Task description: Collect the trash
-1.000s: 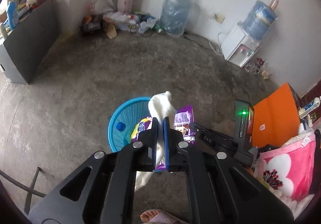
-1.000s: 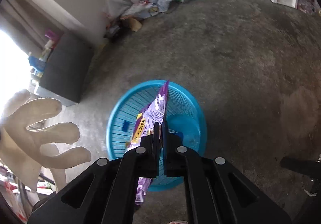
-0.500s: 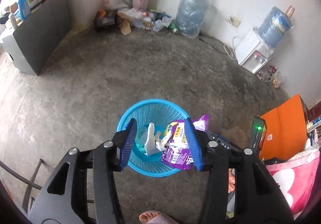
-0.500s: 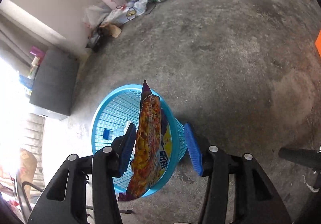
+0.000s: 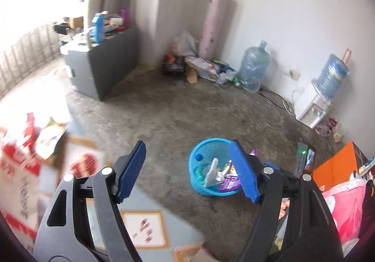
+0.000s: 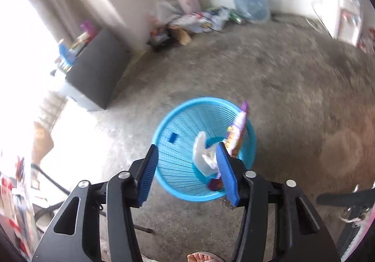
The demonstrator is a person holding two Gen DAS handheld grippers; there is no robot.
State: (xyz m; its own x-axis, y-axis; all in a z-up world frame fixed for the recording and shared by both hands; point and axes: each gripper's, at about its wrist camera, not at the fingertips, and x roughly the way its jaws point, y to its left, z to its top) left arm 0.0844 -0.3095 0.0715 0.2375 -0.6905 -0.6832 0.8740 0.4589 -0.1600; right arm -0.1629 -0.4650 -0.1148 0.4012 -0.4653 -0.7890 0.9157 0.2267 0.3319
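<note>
Inside basket (image 6: 164,135): released glove (image 6: 202,156), wrapper (image 6: 236,133)

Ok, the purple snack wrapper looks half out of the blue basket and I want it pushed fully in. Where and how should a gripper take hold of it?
Probably by the wrapper's upper end, which sticks up past the far right rim of the basket. Come from straight above with the pads on its two flat faces: it stands on edge against the wall, so that thin free end is the clearest part to pinch.

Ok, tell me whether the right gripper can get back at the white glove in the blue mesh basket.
Probably yes: the right gripper is open and empty above the blue mesh basket, and the white glove lies uncovered on top beside the purple snack wrapper.
</note>
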